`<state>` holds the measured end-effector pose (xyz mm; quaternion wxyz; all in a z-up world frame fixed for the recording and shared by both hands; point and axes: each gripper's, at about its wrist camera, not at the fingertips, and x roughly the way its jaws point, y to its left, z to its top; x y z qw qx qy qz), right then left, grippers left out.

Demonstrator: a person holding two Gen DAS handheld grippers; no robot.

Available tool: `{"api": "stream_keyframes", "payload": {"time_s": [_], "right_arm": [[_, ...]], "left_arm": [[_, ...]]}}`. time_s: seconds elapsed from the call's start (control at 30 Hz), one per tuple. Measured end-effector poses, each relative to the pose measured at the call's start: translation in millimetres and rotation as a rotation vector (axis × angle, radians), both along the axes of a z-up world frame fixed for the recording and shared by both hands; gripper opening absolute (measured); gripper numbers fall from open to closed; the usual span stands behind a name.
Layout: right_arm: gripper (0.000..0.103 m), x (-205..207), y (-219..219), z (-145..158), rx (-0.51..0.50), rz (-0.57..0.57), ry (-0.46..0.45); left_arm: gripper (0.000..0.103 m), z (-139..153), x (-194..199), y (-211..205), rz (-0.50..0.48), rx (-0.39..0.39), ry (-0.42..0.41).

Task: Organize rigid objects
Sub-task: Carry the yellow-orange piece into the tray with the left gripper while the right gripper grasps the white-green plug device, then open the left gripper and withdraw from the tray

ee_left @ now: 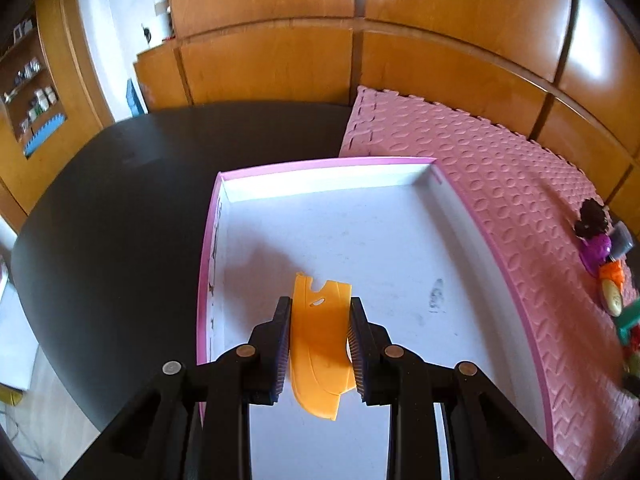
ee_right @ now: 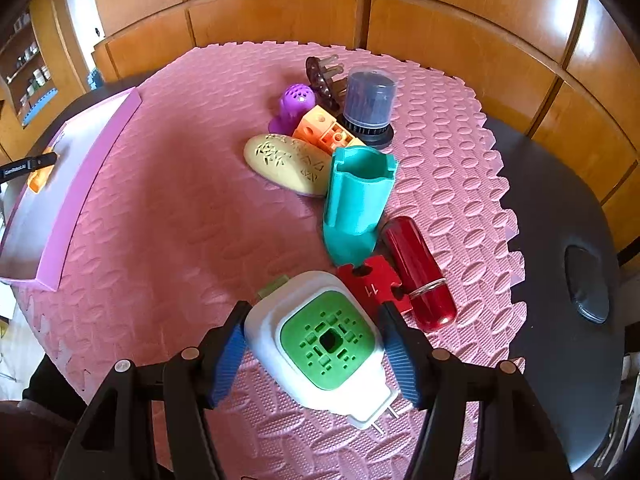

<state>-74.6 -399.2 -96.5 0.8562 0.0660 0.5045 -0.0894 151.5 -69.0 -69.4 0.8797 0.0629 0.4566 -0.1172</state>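
Observation:
My left gripper (ee_left: 319, 314) is shut on a flat orange plastic piece (ee_left: 320, 344) and holds it over the white floor of a pink-rimmed tray (ee_left: 400, 248). My right gripper (ee_right: 313, 326) is shut on a white plug-in device with a green face (ee_right: 324, 344) just above the pink foam mat (ee_right: 180, 220). The tray (ee_right: 68, 184) and the left gripper with the orange piece (ee_right: 40, 174) show at the left of the right wrist view.
On the mat lie a teal holder (ee_right: 356, 204), red cylinder (ee_right: 418, 272), red block (ee_right: 370, 284), cream oval (ee_right: 288, 164), orange cube (ee_right: 324, 130), purple toy (ee_right: 294, 106), brown piece (ee_right: 320, 76) and grey capped jar (ee_right: 368, 104). Wood panels stand behind the dark table (ee_left: 120, 200).

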Motion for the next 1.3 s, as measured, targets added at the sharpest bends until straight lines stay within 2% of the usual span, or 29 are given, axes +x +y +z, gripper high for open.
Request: {"api": "stream_keyframes", "payload": {"time_s": [0.17,0.33,0.57,0.73,0.9,1.07,1.23,1.3], "right_arm": [[0.065,1,0,0,-0.002,-0.001,-0.007],[0.065,0,1,-1,-0.004,-0.002,-0.01],[0.065,-1,1,-1,-0.007,-0.001,-0.013],[0.064,0,5,-2,-0.041,0.009,-0.009],[0.063,1,8,-1,-0.072,0.004,-0.016],[0.063,2,12,-1,-0.101,0.004,-0.015],[0.063,2,16,0,-0.086,0.001,-0.019],[0.058,3,21,3,-0.082,0.012,-0.03]], "left_arm": [[0.027,-5,11,4,0.023,-0.021,0.038],[0.028,3,7,8,0.033,-0.041,0.015],[0.041,37,-31,20,0.046,-0.081,-0.095],[0.045,57,-52,28,0.06,-0.099,-0.15],[0.057,71,-73,36,0.072,-0.113,-0.211],[0.059,74,-81,39,0.079,-0.13,-0.211],[0.062,68,-87,42,0.085,-0.143,-0.19],[0.069,65,-90,45,0.094,-0.149,-0.182]]}}
